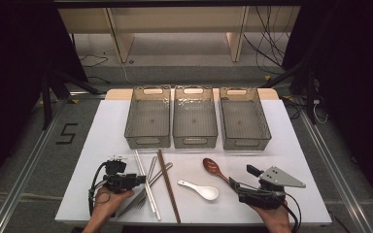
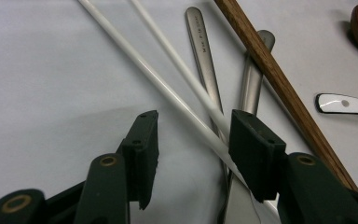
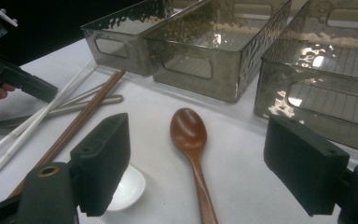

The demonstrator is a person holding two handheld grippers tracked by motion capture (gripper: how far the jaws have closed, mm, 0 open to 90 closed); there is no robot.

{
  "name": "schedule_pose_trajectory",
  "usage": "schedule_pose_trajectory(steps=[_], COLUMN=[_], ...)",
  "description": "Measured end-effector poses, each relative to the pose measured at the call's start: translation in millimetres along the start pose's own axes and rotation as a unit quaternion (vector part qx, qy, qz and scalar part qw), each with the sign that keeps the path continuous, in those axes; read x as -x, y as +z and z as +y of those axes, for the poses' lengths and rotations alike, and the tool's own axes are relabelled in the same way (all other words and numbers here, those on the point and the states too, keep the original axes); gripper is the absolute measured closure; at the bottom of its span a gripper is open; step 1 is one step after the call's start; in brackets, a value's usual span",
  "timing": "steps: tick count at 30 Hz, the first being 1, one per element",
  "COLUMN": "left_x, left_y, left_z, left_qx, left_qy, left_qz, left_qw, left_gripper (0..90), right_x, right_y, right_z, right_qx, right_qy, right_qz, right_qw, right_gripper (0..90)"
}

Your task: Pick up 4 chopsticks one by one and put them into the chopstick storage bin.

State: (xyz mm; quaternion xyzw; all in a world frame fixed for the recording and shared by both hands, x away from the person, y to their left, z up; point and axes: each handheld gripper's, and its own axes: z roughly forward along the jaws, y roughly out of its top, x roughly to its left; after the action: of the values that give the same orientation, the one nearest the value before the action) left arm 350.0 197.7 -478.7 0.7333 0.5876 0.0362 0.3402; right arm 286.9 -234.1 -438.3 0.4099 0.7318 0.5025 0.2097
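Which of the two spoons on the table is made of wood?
The brown spoon, lying nearer the three baskets with its handle running toward the right tongs. The other, the white spoon, is glossy like ceramic and lies closer to the table's front edge.

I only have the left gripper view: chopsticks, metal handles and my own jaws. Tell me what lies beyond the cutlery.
Observer: A row of three bins stands side by side at the far side of the table, and all three are empty.
Operator: Report the other gripper.
Observer: The right gripper is open with nothing between its jaws. The wooden spoon lies just ahead of it.
Operator: Identify the white handle at my right edge.
Observer: It belongs to a white spoon. The spoon lies between the brown chopsticks and the wooden spoon, with its bowl toward the right gripper.
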Motion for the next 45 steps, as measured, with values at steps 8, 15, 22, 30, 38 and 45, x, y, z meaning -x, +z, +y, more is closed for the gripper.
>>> schedule_pose_trajectory(steps=[8,15,22,30,38,45], left_x=[5.1,10.3,9.3,7.1,5.6,14.5], left_y=[5.9,9.5,10.0,5.9,7.8,12.9], left_z=[1.3,3.6,4.3,5.1,6.2,9.4], left_qx=[-0.008,-0.010,-0.012,-0.003,-0.007,-0.027], left_qy=[0.008,0.018,0.018,0.016,0.014,0.037], left_qz=[0.001,0.006,0.003,-0.007,-0.009,0.018], left_qw=[0.9999,0.9998,0.9998,0.9998,0.9998,0.9988], left_gripper=[53.0,57.2,61.1,71.2,68.9,60.3], right_x=[-0.1,-0.5,-1.0,-0.8,-1.4,-2.0], right_y=[0.1,0.1,0.6,0.9,2.2,2.7], right_z=[0.0,0.0,0.0,-0.2,-0.6,-0.6], right_qx=[-0.002,-0.002,-0.003,-0.003,-0.007,-0.008], right_qy=[-0.001,-0.002,-0.003,-0.003,-0.004,-0.005], right_qz=[0.000,-0.001,-0.002,-0.003,-0.003,-0.003], right_qw=[1.0000,1.0000,1.0000,1.0000,1.0000,0.9999], right_gripper=[23.9,24.3,24.8,25.1,25.4,25.5])
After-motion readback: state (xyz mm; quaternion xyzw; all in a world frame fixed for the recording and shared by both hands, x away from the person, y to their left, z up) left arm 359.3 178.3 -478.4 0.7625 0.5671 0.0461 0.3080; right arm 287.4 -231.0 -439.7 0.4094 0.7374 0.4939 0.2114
